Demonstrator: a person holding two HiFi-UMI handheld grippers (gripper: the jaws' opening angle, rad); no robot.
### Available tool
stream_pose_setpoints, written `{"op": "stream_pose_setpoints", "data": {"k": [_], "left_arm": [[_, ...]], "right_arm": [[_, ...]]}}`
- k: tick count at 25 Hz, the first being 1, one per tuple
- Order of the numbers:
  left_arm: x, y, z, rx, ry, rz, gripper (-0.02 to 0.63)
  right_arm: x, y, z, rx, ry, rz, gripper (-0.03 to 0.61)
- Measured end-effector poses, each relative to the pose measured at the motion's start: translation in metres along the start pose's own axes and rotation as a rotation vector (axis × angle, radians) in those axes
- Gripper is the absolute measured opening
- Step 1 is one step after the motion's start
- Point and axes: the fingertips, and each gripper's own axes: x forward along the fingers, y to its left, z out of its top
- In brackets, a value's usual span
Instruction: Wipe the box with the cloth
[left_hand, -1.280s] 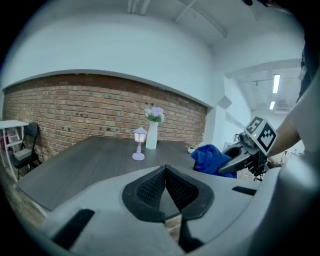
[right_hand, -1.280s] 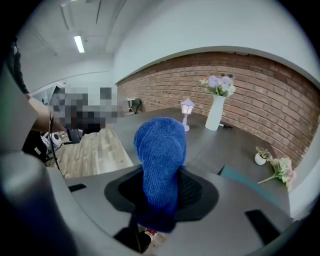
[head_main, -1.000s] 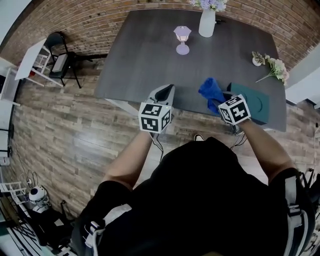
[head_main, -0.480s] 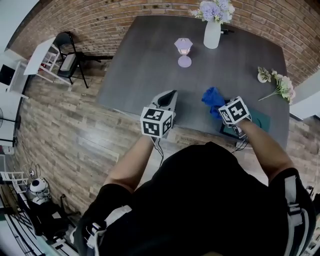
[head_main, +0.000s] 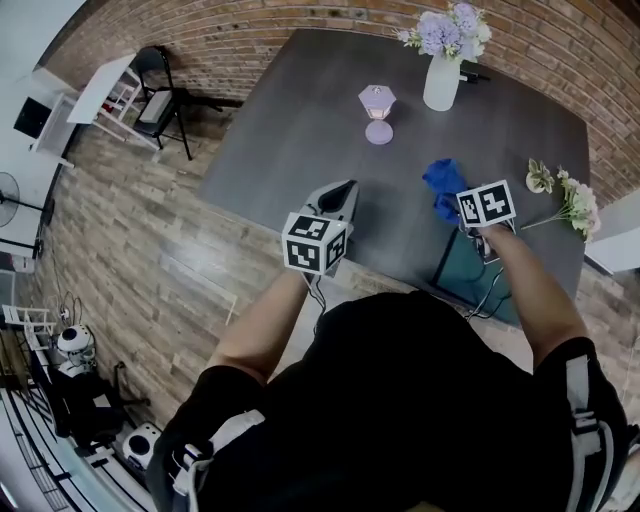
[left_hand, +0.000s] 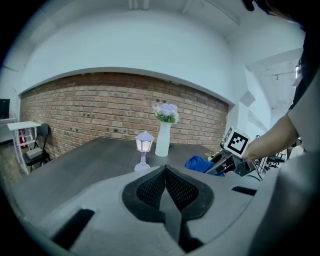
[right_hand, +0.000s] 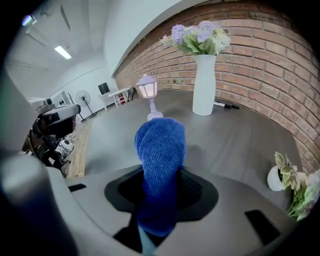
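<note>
In the head view my right gripper (head_main: 458, 203) is shut on a bunched blue cloth (head_main: 443, 183), held over the dark table (head_main: 300, 130). In the right gripper view the cloth (right_hand: 160, 165) sticks up from between the jaws and hides where they meet. The teal box (head_main: 464, 272) lies at the table's near right edge, behind the right gripper and partly under my forearm; the cloth is apart from it. My left gripper (head_main: 338, 196) hovers over the table's near edge, shut (left_hand: 165, 172) and holding nothing.
A lilac lantern (head_main: 378, 102) and a white vase of flowers (head_main: 441, 82) stand at the far side. A pen (right_hand: 227, 105) lies by the vase. A small flower pot (head_main: 540, 178) and a loose flower spray (head_main: 577, 208) lie at the right edge.
My right gripper has carried the cloth off the box and further over the table; the box now lies behind it. The left gripper has stayed put.
</note>
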Motion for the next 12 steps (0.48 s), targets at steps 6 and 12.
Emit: {"op": "stream_pose_setpoints", "data": {"k": [6,12], "left_arm": [[0.017,-0.014,-0.005,-0.011,0.019,0.006,0.009],[0.042,-0.04,-0.015,-0.008,0.054,-0.044,0.009]], "right_arm": [[-0.005,-0.034,-0.007,0.057,-0.002,-0.013,0.15],[-0.028,-0.061,-0.041,0.12,0.008,-0.043,0.15]]}}
